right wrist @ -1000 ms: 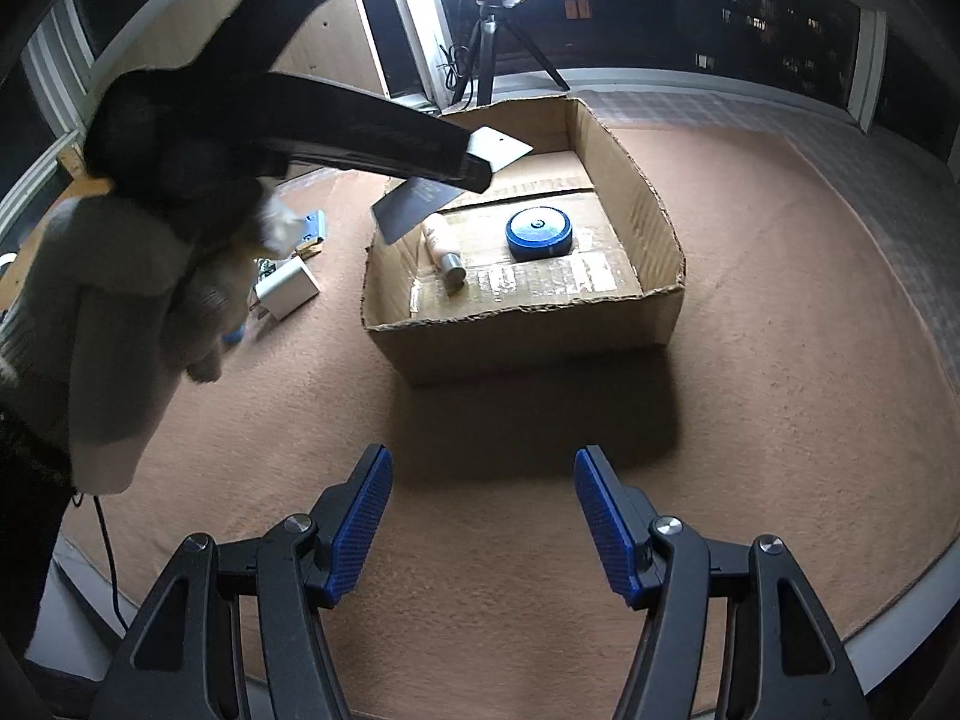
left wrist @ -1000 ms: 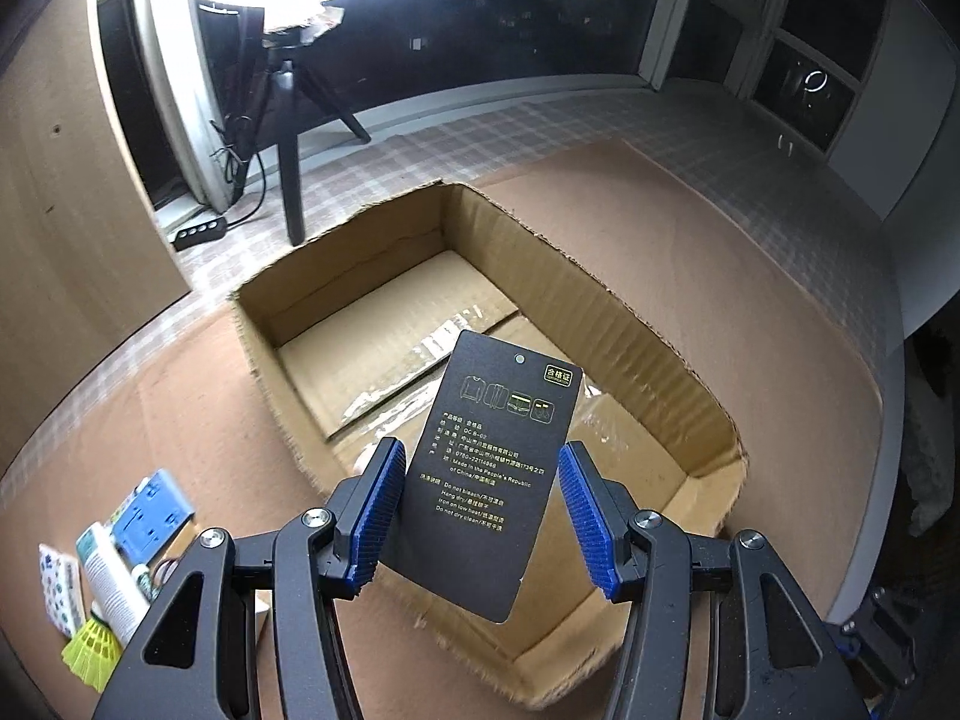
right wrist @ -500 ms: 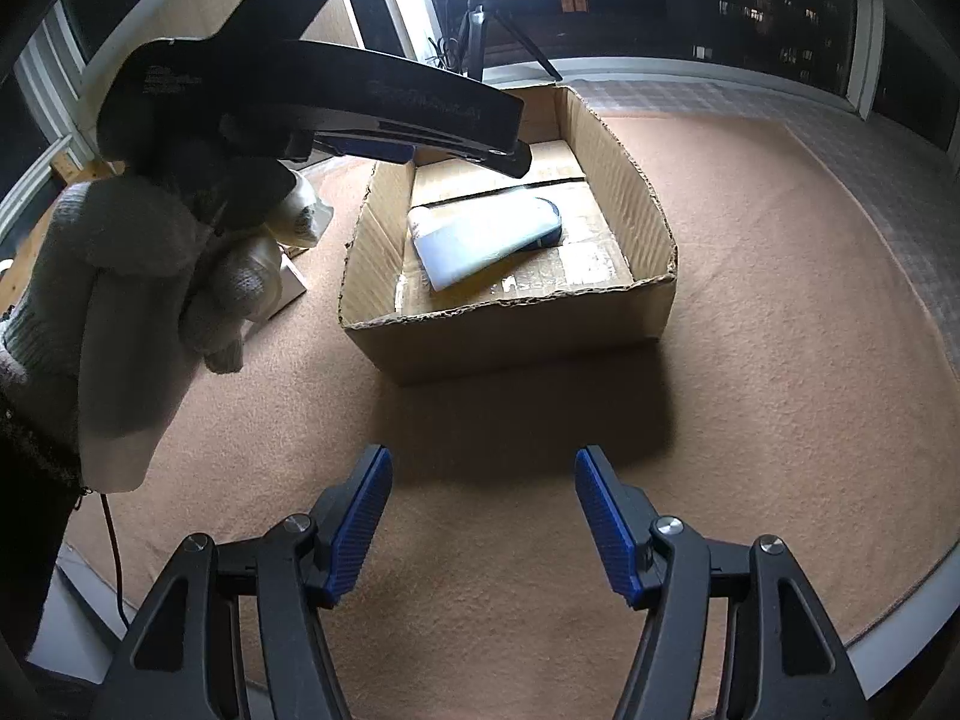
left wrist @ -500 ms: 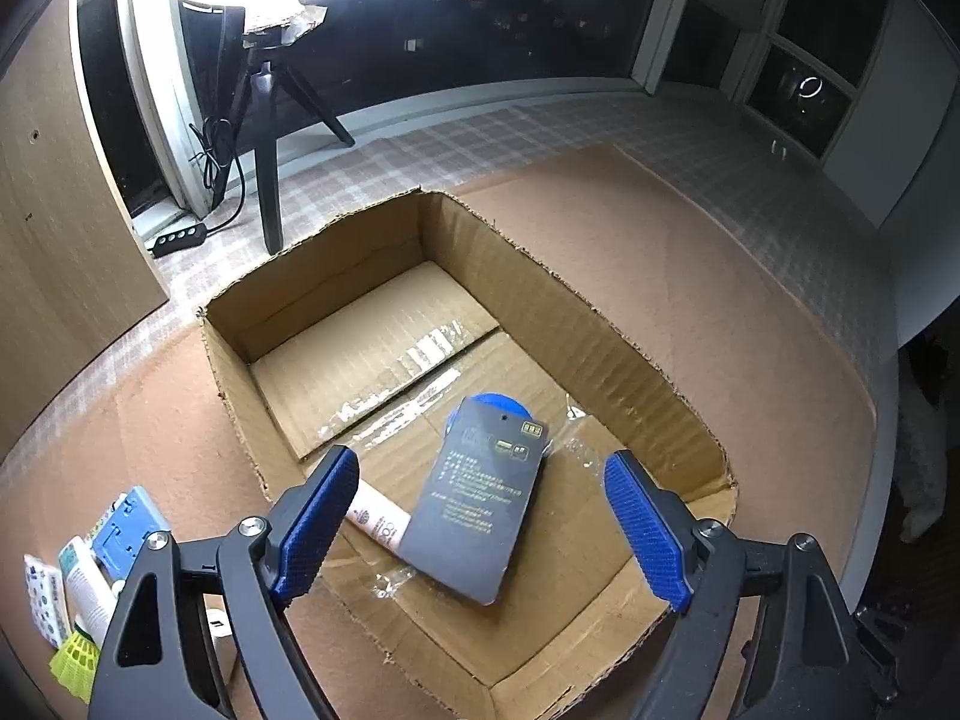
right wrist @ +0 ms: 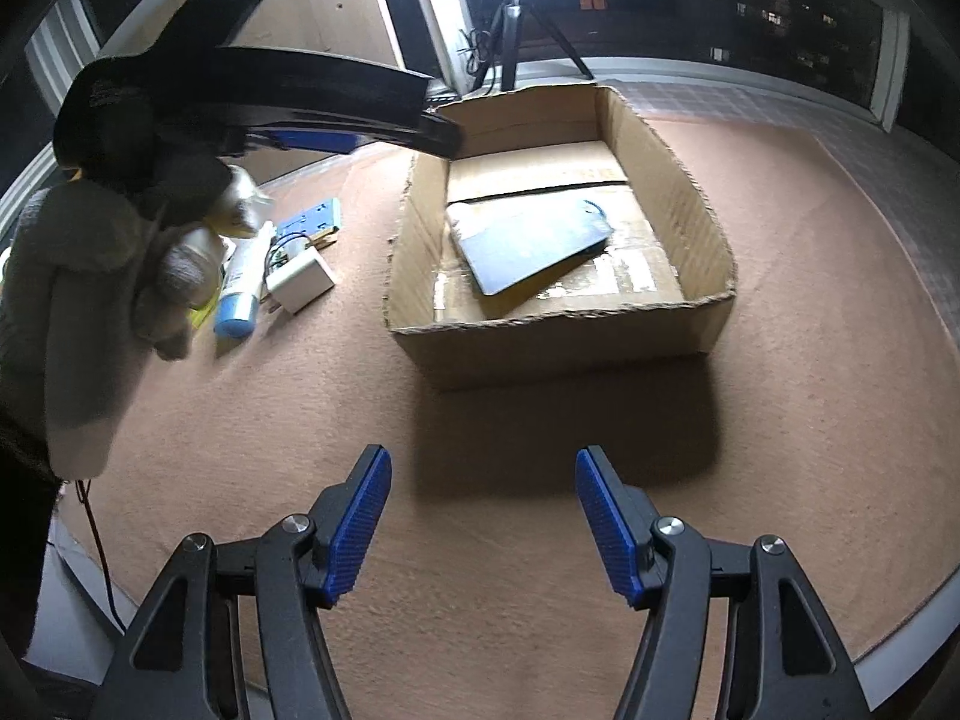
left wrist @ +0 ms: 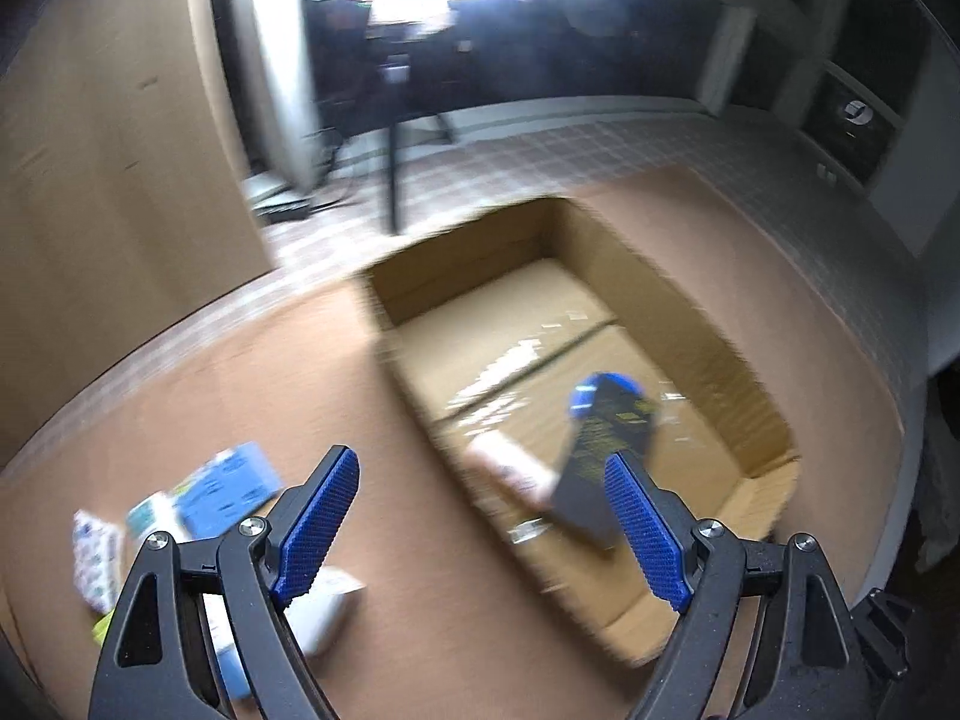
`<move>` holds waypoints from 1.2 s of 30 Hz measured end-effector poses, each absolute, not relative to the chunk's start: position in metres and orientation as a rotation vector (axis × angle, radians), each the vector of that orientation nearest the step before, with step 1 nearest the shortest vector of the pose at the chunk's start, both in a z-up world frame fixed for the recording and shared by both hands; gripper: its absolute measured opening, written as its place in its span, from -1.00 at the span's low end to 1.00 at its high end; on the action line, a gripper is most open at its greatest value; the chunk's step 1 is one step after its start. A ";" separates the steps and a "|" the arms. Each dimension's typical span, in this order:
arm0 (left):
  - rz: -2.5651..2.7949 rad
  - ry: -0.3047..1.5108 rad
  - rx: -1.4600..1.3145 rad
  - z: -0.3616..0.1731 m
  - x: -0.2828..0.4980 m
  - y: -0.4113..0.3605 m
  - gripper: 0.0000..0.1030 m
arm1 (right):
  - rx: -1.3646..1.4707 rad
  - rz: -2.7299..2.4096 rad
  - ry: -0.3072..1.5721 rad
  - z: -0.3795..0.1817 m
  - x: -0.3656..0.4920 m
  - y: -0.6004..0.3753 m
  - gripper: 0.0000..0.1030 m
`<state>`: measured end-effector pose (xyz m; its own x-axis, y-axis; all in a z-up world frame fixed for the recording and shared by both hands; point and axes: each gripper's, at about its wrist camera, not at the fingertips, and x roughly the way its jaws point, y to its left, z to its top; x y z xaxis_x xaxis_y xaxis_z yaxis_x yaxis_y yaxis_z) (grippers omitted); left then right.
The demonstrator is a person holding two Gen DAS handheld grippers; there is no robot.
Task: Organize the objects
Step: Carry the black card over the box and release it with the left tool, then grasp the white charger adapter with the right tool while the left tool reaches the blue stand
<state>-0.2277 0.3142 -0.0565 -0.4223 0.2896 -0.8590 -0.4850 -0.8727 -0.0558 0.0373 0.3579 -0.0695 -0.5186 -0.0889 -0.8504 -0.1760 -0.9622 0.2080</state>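
Lying flat inside open brown cardboard box [right wrist: 558, 276]: 1 dark rectangular card [right wrist: 528, 246]. Left gripper [left wrist: 480, 528] and right gripper [right wrist: 483, 525]: jaws spread, empty. Next pick, judged: white square charger [right wrist: 300, 282]; approach squarely, avoid neighbouring blue-capped tube [right wrist: 240, 282].

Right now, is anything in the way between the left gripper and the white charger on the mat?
Nothing visible blocks it. The left gripper is open and empty above the mat, and the white charger lies uncovered beside the blue-capped tube, left of the cardboard box.
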 end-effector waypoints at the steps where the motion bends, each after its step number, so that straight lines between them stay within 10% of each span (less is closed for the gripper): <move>1: 2.316 0.261 -1.354 -0.057 -0.231 0.301 0.68 | -1.518 2.667 0.415 -0.069 0.035 0.355 0.17; 16: 2.457 0.129 -1.523 -0.068 -0.258 0.143 0.66 | -1.539 2.798 0.304 -0.049 -0.028 0.298 0.29; 36: 2.370 -0.084 -1.669 -0.107 -0.338 0.129 -0.47 | -1.717 2.829 0.213 -0.053 -0.156 0.250 0.17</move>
